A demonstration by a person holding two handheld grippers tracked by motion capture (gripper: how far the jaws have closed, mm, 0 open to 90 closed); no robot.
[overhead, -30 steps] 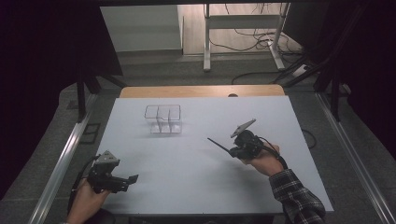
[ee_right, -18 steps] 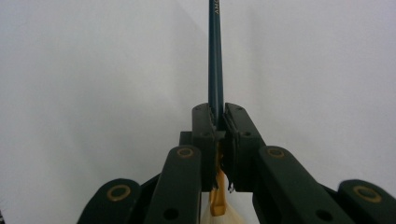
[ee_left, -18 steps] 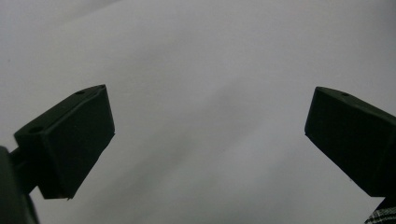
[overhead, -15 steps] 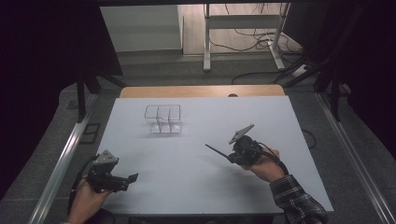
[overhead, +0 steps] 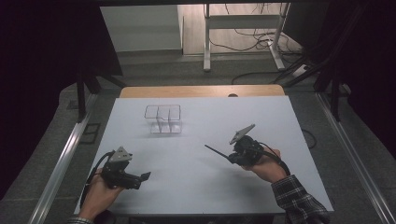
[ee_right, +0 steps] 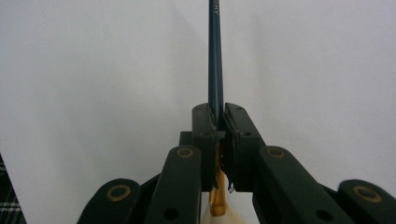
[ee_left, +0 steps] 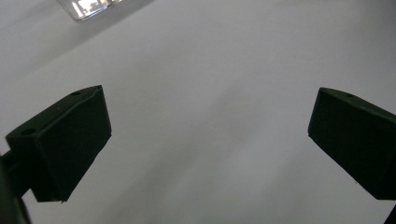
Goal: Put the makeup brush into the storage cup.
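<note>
High view: white counter (overhead: 201, 186) with a clear wire-edged organizer (overhead: 162, 118) toward the far left-centre, split into compartments, apparently empty. Left claw (overhead: 145, 176) low at the near left corner, held in a hand (overhead: 100, 193), pointing right, well apart from the organizer. Right claw (overhead: 228, 158) near the right-centre, gripped by a hand (overhead: 266, 165) in a plaid sleeve (overhead: 299, 203), grey 3-cornered plate on top, aimed left and slightly away. Right gripper view: jaws pinched narrow on a thin dark blue pencil (ee_right: 215, 60), shaft running straight out ahead above bare counter; some gold and pale part just visible behind the jaws. Left gripper view: 2 black jaws spread wide, holding nothing, with a corner of the organizer (ee_left: 93, 7) at top left.
</note>
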